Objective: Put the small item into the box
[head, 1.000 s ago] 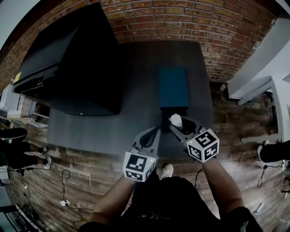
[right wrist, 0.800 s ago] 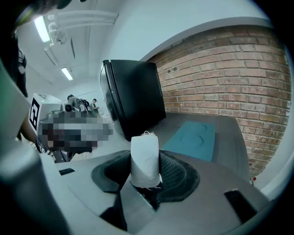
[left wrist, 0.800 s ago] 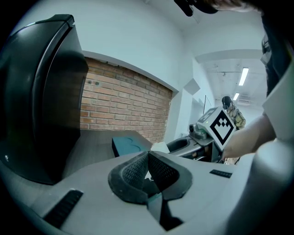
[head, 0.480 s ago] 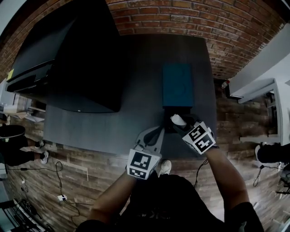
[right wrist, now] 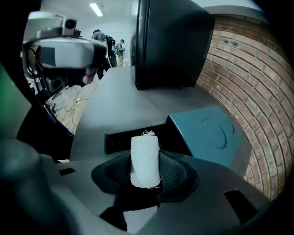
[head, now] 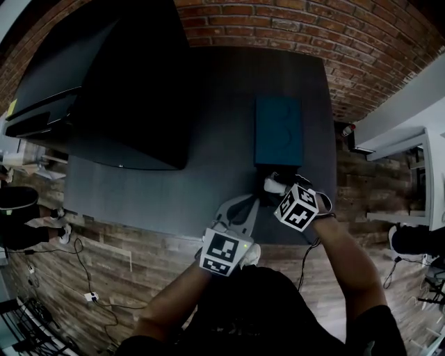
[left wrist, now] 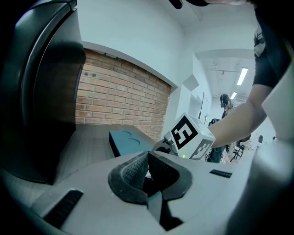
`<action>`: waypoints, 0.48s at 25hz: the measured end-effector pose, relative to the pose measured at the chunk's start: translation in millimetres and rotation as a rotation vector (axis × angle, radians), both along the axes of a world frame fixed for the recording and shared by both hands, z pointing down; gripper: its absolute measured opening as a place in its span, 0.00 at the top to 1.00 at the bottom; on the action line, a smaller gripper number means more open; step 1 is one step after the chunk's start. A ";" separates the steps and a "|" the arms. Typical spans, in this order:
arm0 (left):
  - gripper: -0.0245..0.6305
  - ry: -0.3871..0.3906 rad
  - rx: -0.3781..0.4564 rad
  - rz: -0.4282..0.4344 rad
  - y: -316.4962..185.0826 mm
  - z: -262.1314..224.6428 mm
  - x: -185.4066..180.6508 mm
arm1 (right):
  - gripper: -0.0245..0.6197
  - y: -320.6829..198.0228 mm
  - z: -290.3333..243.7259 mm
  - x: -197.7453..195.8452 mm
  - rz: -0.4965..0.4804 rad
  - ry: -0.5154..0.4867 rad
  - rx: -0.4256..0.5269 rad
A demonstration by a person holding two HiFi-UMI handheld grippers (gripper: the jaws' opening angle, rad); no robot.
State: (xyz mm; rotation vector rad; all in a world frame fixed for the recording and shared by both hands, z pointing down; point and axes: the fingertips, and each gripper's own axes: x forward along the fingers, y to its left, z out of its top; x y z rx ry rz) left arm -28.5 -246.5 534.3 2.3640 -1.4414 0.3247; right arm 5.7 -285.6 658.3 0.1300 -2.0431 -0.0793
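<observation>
place: office-lab | brick wall (head: 278, 24) | big dark monitor (head: 118, 83) | floor cables (head: 78, 252) | ceiling strip lights (left wrist: 242, 75)

A: Is the light good?
B: Rather dim and bluish. A ceiling lamp (right wrist: 96, 9) shines far beyond the right jaws; a strip light (left wrist: 242, 75) glows right of the left jaws.
A: And sharpness?
B: Strong fisheye bending, black corners. The right gripper (right wrist: 146, 167) shell below its jaws is blurred; the surface (right wrist: 115, 92) ahead has a weak sheen.

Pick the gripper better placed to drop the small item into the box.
Right. The right gripper grips the white roll, open box just ahead of its jaws; the left gripper is shut, empty.
</observation>
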 end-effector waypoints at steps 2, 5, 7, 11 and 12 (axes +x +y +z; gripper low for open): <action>0.91 -0.001 -0.003 -0.001 -1.1 2.1 -1.1 | 0.66 1.3 8.6 -0.8 -0.041 0.040 0.001; 0.91 0.000 -0.013 -0.007 -1.1 5.5 -4.8 | 0.66 4.1 18.4 -2.0 -0.106 0.098 0.003; 0.91 0.001 -0.016 -0.014 -0.4 6.6 -7.3 | 0.66 5.4 22.6 -2.9 -0.148 0.133 0.007; 0.91 0.002 -0.022 -0.028 -0.2 8.8 -11.2 | 0.66 6.8 30.8 -4.1 -0.209 0.185 0.001; 0.91 0.003 -0.024 -0.031 0.0 9.2 -12.1 | 0.66 6.9 32.9 -4.5 -0.216 0.192 -0.002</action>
